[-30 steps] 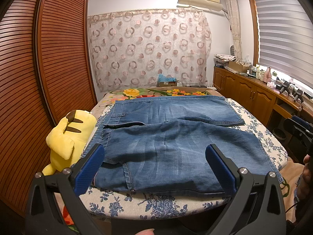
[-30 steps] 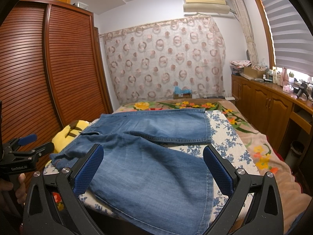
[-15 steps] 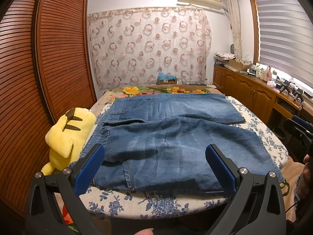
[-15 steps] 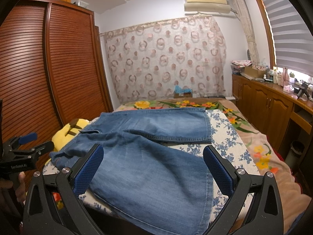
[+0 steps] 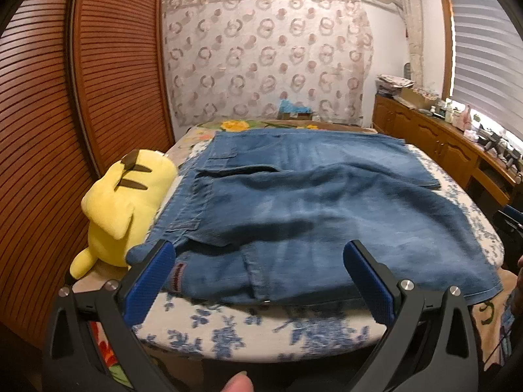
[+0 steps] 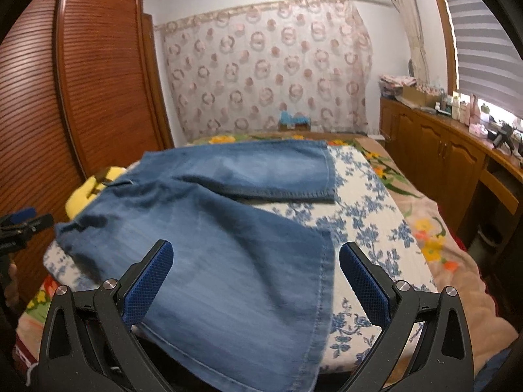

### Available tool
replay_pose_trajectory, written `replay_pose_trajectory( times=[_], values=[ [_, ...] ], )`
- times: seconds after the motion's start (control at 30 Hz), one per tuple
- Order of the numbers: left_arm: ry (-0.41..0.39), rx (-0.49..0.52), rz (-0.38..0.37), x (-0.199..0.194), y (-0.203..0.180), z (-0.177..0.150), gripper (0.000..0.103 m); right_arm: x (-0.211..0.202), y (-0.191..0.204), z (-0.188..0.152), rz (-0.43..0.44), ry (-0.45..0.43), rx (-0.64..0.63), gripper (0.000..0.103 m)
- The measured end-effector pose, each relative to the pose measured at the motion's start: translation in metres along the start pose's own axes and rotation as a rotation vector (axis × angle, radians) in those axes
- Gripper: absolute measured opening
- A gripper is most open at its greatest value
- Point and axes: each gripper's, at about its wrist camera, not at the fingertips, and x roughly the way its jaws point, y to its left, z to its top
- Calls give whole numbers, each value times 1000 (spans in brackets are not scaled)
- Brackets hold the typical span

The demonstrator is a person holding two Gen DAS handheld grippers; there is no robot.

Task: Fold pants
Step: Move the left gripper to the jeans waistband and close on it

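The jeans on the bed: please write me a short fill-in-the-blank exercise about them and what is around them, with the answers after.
1. The jeans lie spread on the ___.
2. Beside their waistband lies a plush toy of ___ colour.
3. The left gripper and the right gripper both have their jaws ___.
4. The sheet under the jeans has a ___ flower print.

Answers: bed; yellow; open; blue

The left gripper (image 5: 258,268) is built from black, angular plastic arms, and each of its 2 fingers (image 5: 148,282) is faced with a blue, finely textured pad. Round silver screws are set into the arms (2 per side). The right gripper (image 6: 255,268) is made alike: black frame, blue dimpled pads (image 6: 364,285), 4 silver screw heads. A fingertip (image 5: 237,383) is seen at the lower edge.
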Motion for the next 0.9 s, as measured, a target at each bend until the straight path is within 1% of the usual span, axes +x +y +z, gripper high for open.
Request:
replay_pose_trajectory(
  times=[0.23, 0.37, 0.67, 0.77, 0.9],
  values=[
    [34, -32, 19, 18, 30, -10, 103, 23, -9, -12, -30, 62, -14, 103],
    [61, -58, 0, 29, 46, -18, 103, 40, -11, -20, -36, 111, -35, 103],
    [97, -96, 20, 43, 82, -27, 103, 57, -15, -32, -25, 179, -43, 102],
    [99, -105, 30, 44, 93, -28, 99, 62, -18, -37, -23, 201, -34, 102],
    [106, -132, 16, 46, 108, -30, 95, 63, -22, -41, -31, 216, -29, 102]
  ],
)
